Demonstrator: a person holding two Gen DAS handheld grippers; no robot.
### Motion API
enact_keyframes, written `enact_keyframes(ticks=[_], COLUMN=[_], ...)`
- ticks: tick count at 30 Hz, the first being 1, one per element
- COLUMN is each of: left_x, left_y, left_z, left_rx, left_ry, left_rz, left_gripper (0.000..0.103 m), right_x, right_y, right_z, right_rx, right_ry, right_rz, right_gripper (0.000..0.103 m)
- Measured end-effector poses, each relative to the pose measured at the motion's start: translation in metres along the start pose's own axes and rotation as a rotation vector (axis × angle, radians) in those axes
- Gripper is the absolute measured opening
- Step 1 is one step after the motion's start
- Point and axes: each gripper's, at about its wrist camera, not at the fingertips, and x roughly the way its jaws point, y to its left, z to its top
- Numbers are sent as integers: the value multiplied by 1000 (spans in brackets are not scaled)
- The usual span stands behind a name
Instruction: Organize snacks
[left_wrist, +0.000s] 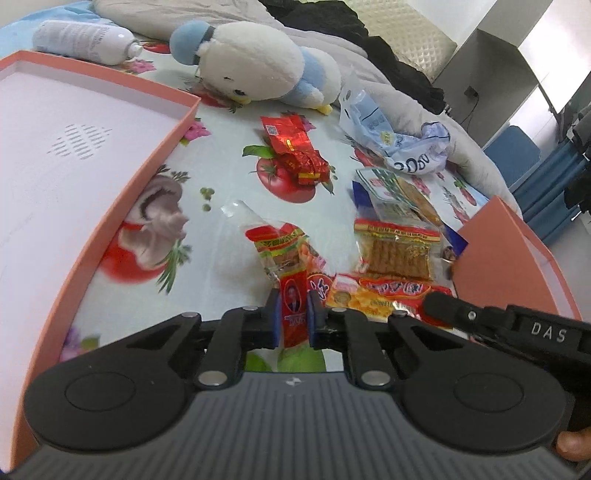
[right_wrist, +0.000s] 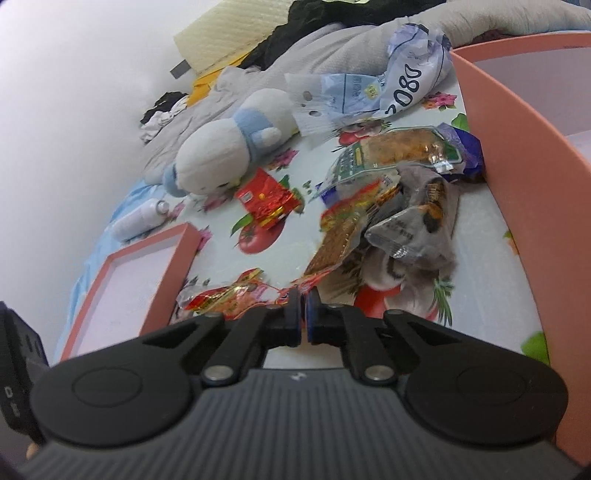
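Note:
My left gripper (left_wrist: 291, 314) is shut on a long red snack packet (left_wrist: 291, 295) with a clear top end, holding it over the printed cloth. My right gripper (right_wrist: 302, 314) is shut on the edge of a red and yellow snack packet (right_wrist: 314, 275); the right gripper also shows in the left wrist view (left_wrist: 443, 306). Several more snacks lie ahead: a brown strip pack (left_wrist: 399, 251), a green-labelled cracker pack (left_wrist: 391, 195), a red foil pack (left_wrist: 295, 147) and a grey pack (right_wrist: 413, 229). A pink box lid (left_wrist: 74, 147) lies to the left and a pink box (right_wrist: 517, 147) to the right.
A white and blue plush toy (left_wrist: 258, 62) and a white bottle (left_wrist: 85, 40) lie at the back of the cloth. A crumpled blue and white bag (left_wrist: 406, 144) sits behind the snacks. Grey bedding and dark clothes (left_wrist: 332, 29) lie beyond.

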Motion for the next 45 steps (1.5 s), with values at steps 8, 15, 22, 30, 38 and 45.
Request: enact_keyframes(ticks=[8, 15, 22, 30, 38, 45], left_x=[-36, -75, -105, -123, -115, -109], left_y=[-11, -28, -45, -58, -61, -52], left_z=[-30, -49, -80, -108, -126, -135], left_rx=[14, 56, 82, 60, 100, 82], left_ry=[11, -6, 9, 28, 107, 136], left_rz=[-33, -51, -51, -44, -20, 2], left_gripper=[15, 13, 13, 13, 14, 20], right_x=[-57, -96, -134, -161, -163, -148], right_y=[2, 4, -6, -18, -32, -46], right_z=[-37, -71, -90, -103, -120, -133], right_rx=[-11, -6, -7, -19, -14, -18], right_ry=[31, 40, 48, 64, 104, 168], right_rz=[-34, -43, -73, -76, -118, -141], right_gripper=[3, 3, 3, 4, 5, 10])
